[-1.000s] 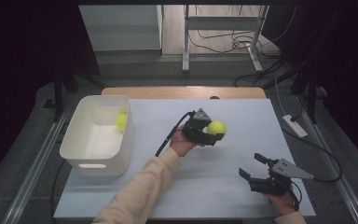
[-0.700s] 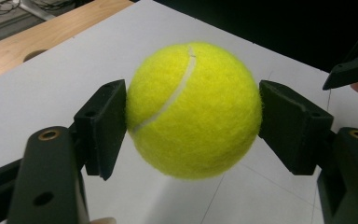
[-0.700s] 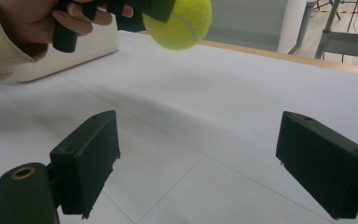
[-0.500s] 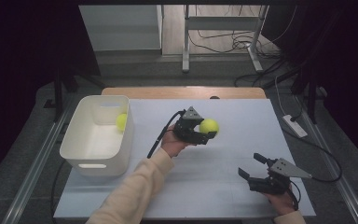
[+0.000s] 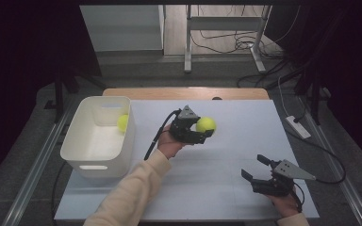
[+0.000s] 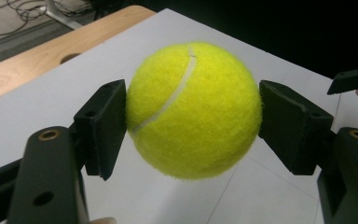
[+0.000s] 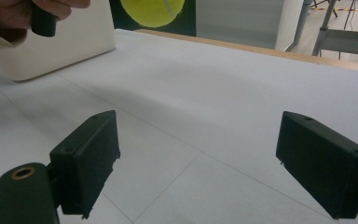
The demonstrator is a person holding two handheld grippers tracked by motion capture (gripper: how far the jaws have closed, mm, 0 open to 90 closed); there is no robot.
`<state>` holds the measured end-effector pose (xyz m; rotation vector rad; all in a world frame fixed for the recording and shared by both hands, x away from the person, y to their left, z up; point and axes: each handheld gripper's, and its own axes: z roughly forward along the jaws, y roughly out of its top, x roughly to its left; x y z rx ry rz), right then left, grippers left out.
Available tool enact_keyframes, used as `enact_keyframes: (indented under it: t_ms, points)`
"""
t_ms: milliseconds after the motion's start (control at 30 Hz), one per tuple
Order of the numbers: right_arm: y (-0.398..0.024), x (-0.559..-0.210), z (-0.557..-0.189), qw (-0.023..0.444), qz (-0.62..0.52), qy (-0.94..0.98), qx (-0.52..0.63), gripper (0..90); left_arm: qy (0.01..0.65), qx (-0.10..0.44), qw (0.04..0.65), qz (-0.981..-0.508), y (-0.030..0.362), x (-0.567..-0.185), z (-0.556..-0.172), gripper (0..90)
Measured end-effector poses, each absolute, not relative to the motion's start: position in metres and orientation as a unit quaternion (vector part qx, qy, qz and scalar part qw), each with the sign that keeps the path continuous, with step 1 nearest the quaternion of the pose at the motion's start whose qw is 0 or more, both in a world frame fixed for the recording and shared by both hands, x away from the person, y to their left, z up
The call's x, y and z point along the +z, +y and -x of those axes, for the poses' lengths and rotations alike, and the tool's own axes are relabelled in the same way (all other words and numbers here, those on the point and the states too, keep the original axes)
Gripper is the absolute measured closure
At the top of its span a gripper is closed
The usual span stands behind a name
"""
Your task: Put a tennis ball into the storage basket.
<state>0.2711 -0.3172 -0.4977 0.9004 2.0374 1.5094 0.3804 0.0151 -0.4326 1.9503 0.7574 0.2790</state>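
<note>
Two tennis balls in scene. One tennis ball [image 5: 206, 125] sits clamped between the left gripper [image 5: 201, 133] jaws, lifted above the white table [image 5: 226, 165] around mid-table; in the left gripper view the ball [image 6: 192, 109] is pressed by both pads. Second ball [image 5: 123, 123] lies inside the white bin [image 5: 82, 150] at the left, against its far right wall. Right gripper [image 5: 255, 168] is low at the near right, jaws spread wide, nothing between them; same in the right gripper view [image 7: 200, 163].
</note>
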Motion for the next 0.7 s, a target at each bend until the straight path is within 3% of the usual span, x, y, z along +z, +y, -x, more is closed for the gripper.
enact_keyframes:
  t_ms: [700]
  points:
    - [-0.318,-0.498,-0.271,0.224,-0.328,0.738,0.546,13.2,0.316,0.124,0.504,-0.794,0.037,-0.42,-0.373,28.2]
